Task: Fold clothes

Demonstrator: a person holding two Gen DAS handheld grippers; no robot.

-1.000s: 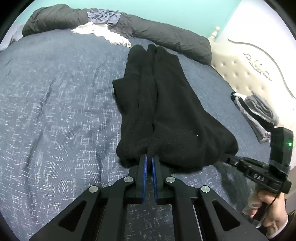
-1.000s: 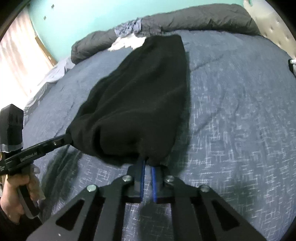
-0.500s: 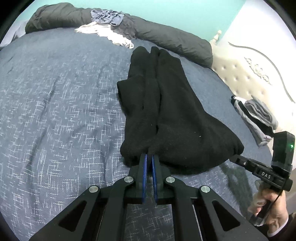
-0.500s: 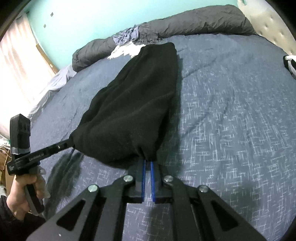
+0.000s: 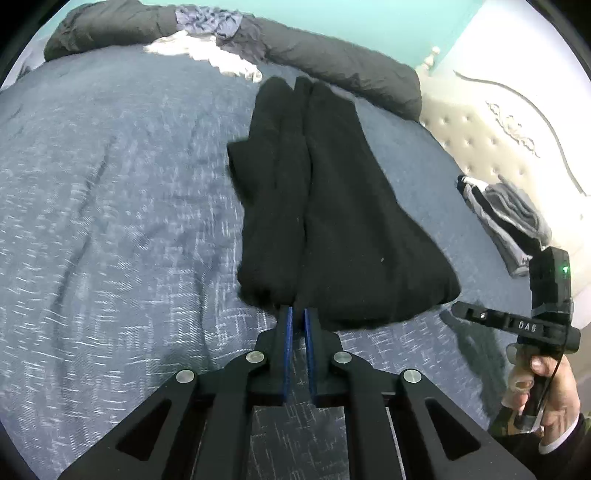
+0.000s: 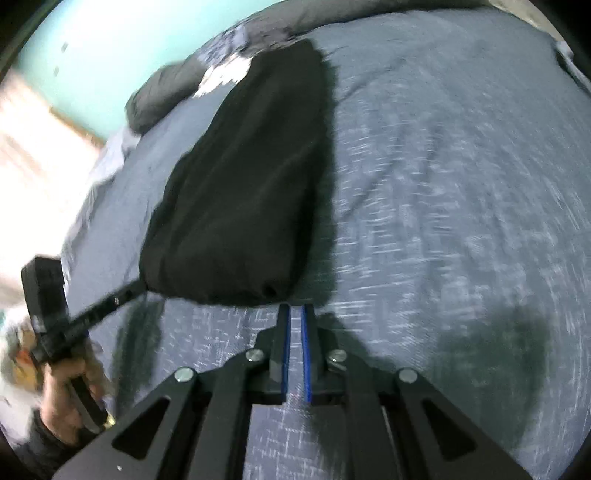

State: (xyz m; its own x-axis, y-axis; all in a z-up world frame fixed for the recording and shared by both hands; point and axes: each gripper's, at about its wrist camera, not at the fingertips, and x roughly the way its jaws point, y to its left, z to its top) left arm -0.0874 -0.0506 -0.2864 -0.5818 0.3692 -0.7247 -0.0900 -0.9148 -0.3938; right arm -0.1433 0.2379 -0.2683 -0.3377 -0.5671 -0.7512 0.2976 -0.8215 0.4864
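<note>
- Left hand-held gripper (image 5: 296,314): blue pads nearly together, tips at the near hem of the black garment (image 5: 332,221); whether it pinches cloth is unclear.
- Garment lies lengthwise on the blue bed (image 5: 110,221), folded narrow.
- Right hand-held gripper (image 5: 456,308) tip just beside the garment's near right corner, apart from it; hand (image 5: 550,391) grips its handle.
- Grey clothes (image 5: 513,218) near the headboard (image 5: 498,129).

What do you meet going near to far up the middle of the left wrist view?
Left claw → black garment → dark grey rolled duvet → teal wall.
</note>
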